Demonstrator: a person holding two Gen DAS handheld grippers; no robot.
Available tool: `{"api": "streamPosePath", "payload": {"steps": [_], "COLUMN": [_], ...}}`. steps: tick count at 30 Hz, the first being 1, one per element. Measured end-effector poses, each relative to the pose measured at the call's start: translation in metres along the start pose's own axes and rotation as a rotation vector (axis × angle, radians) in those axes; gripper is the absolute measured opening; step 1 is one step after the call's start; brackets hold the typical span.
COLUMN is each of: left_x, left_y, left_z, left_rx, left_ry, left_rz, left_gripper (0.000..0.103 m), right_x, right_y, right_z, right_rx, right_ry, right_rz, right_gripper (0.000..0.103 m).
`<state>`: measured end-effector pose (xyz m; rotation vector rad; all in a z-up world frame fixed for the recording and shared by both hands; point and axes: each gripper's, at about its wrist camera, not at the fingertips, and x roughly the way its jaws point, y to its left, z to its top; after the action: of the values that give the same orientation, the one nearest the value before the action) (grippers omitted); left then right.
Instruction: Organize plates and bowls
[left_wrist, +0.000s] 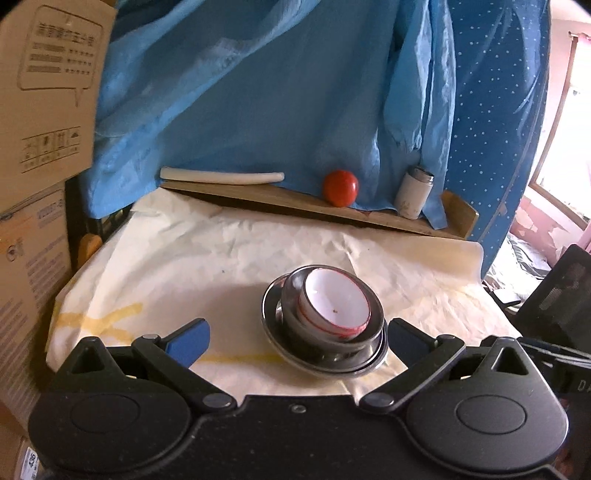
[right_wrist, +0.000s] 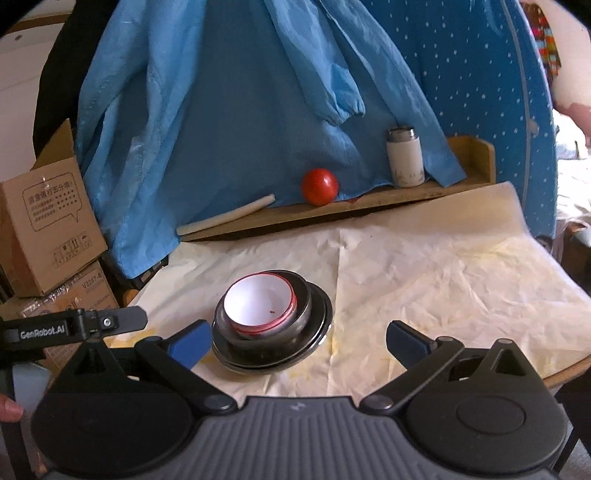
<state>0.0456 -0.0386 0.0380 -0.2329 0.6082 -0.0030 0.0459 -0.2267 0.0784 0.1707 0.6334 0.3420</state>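
Both grippers are level, side by side at the near edge: left gripper (left_wrist: 297, 341) and right gripper (right_wrist: 297, 341), jaws spread wide, holding nothing.

Steel plates (left_wrist: 325, 360): count obscured by the stacked bowls.
Cardboard box (left_wrist: 44, 92): cut off at the left edge.
Flask (right_wrist: 404, 157): print too small to be read.
Cloth (right_wrist: 236, 110): top cropped.

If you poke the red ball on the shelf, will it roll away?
Probably. The red ball looks round and smooth, so a push would likely roll it along the wooden shelf. The blue cloth behind it might stop it. It looks shiny, maybe slippery to pinch.
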Motion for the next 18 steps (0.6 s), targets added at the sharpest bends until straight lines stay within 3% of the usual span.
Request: {"api": "streamPosePath", "payload": {"steps": [12,18], "left_x": [-0.013,-0.008], "left_y": [0.000,0.008], "left_z": [-0.017,-0.020], "left_rx": [0.061,0.056], "left_ry": [-0.013,0.003], "left_rz": [0.045,0.029], "left_gripper": [0.102,0.102], "right_x": [-0.006,-0.006], "right_y": [0.009,0.017], "right_z": [-0.011,-0.015], "right_rx": [-0.036,-0.069], "right_ry": [-0.020,0.001], "right_rz": [-0.023,-0.065], "right_gripper": [0.103,0.103]}}
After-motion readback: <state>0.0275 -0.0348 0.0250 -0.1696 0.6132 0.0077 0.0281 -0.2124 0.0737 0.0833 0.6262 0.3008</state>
